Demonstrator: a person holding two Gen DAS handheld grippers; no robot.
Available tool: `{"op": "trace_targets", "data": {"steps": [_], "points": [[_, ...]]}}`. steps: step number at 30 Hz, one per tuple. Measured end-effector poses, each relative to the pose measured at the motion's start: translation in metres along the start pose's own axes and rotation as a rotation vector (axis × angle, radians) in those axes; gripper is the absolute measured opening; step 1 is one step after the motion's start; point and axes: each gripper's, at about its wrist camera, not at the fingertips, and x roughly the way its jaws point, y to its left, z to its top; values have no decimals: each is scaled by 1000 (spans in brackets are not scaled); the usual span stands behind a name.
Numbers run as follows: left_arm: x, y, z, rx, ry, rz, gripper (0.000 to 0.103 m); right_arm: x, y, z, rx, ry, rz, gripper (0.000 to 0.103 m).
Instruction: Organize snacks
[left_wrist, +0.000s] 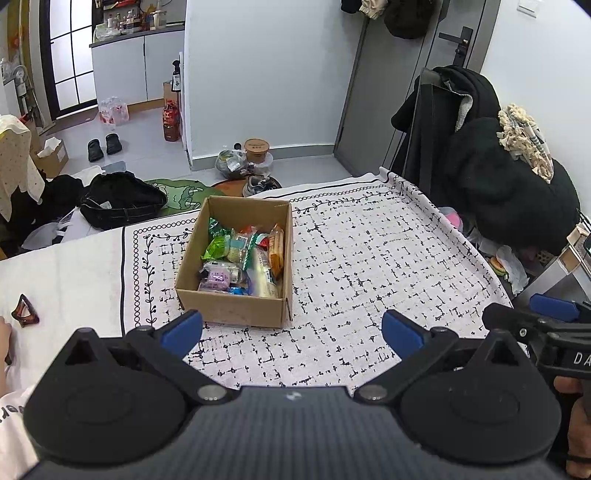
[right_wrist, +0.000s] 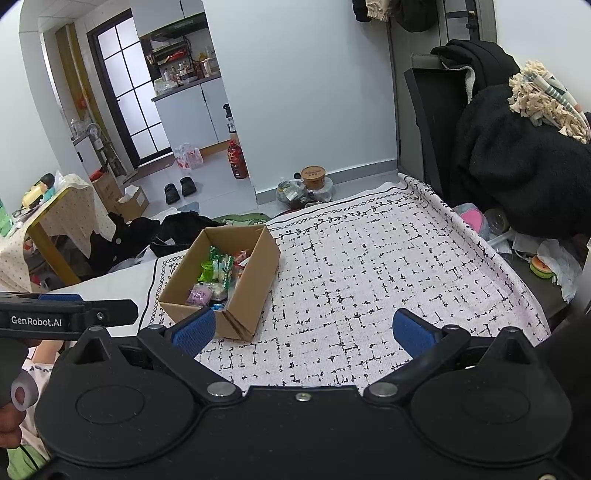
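Tabletop (left_wrist: 369, 258): covered by a white cloth with a black broken-grid print and a leafy border; the cardboard box stands on it toward the far left.
Cardboard box (left_wrist: 236, 308): open on top, flaps absent from view, sitting flat on the cloth, ahead of both tongs and apart from them.
Snacks (left_wrist: 242, 258): a loose heap inside the box; a green packet (left_wrist: 215, 246) lies toward the back left, an orange packet (left_wrist: 277, 249) leans on the right wall, a purple packet (left_wrist: 216, 280) sits near the front.
Left tongs (left_wrist: 291, 334): blue pads spread wide, nothing between them, hovering over the cloth just short of the box.
Right tongs (right_wrist: 303, 330): blue pads likewise wide apart and empty, the box off to their left.
Hair clip (left_wrist: 24, 312): brown, lying on the plain white cloth at the left edge, well apart from the box.
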Motion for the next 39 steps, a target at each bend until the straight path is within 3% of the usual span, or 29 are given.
{"op": "trace_targets", "data": {"steps": [39], "points": [[-3,-3,-1,5,3,-4,103,2,1,1,-2,12,-6,103]]}}
